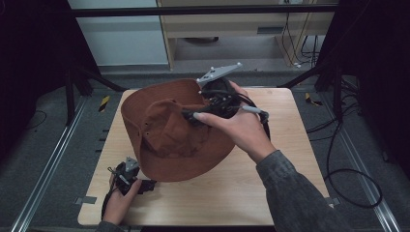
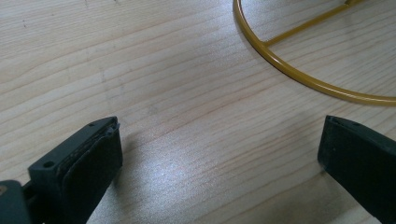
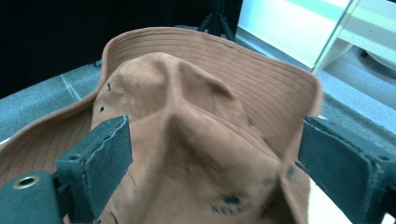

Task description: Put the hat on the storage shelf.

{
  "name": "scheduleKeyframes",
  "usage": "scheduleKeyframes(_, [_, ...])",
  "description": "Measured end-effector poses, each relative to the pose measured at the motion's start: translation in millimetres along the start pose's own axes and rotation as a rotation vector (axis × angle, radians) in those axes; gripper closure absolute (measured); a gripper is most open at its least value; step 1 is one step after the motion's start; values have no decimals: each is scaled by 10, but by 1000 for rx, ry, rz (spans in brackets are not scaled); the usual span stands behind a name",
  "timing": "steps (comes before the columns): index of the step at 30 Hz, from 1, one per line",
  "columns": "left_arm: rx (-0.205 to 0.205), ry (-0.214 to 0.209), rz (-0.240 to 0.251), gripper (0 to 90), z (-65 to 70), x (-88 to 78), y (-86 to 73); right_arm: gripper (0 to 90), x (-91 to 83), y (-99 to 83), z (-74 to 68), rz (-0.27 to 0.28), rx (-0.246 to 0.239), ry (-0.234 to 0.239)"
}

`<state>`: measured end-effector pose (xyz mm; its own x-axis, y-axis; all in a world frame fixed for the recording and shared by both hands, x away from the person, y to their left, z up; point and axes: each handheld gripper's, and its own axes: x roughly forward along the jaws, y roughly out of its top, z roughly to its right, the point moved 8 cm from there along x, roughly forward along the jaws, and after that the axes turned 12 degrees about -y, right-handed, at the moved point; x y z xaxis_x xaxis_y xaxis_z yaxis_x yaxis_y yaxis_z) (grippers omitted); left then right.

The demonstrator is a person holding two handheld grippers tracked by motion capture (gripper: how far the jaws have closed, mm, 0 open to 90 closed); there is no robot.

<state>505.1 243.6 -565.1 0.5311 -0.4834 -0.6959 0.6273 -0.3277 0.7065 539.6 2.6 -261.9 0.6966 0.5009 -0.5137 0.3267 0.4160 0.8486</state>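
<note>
Hat [image 1: 169, 137] crown-up on table [image 1: 232, 188], right gripper [image 1: 193, 116] fingers apart over crown, left gripper [image 1: 145, 185] fingers apart.

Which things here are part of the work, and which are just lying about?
In use: brown hat; right claw, open over its crown; left claw, open above the table; yellow wire ring.
Lying about: floor cables; cabinet.

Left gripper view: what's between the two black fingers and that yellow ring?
Just bare wooden table. In the left gripper view nothing lies between the open fingers and the yellow ring.
</note>
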Motion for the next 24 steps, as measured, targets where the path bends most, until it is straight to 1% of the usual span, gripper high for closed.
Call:
scheduleKeyframes(3, [-1, 0, 0, 0, 1, 0, 0, 91, -108, -63, 135, 9, 13, -12])
scheduleKeyframes(6, [-1, 1, 1, 0, 1, 1, 1, 85, -202, -156, 298, 14, 40, -33])
scheduleKeyframes(11, [-1, 3, 6, 0, 0, 5, 2, 77, -308, -396, 605, 11, 90, -88])
scheduleKeyframes(13, [-1, 3, 6, 0, 0, 4, 2, 81, -359, -490, 725, 18, 113, -111])
scheduleKeyframes(15, [-1, 2, 6, 0, 0, 4, 2, 78, -400, -601, 834, 7, 120, -129])
scheduleKeyframes(18, [-4, 1, 7, 0, 3, 5, 2, 93, -440, -797, 995, -22, 127, -175])
scheduleKeyframes(22, [0, 0, 3, 0, 2, 4, 1, 116, -463, -1079, 1159, -47, 162, -212])
scheduleKeyframes(24, [-1, -1, 3, 0, 3, 6, 2, 122, -468, -1235, 1258, -61, 151, -259])
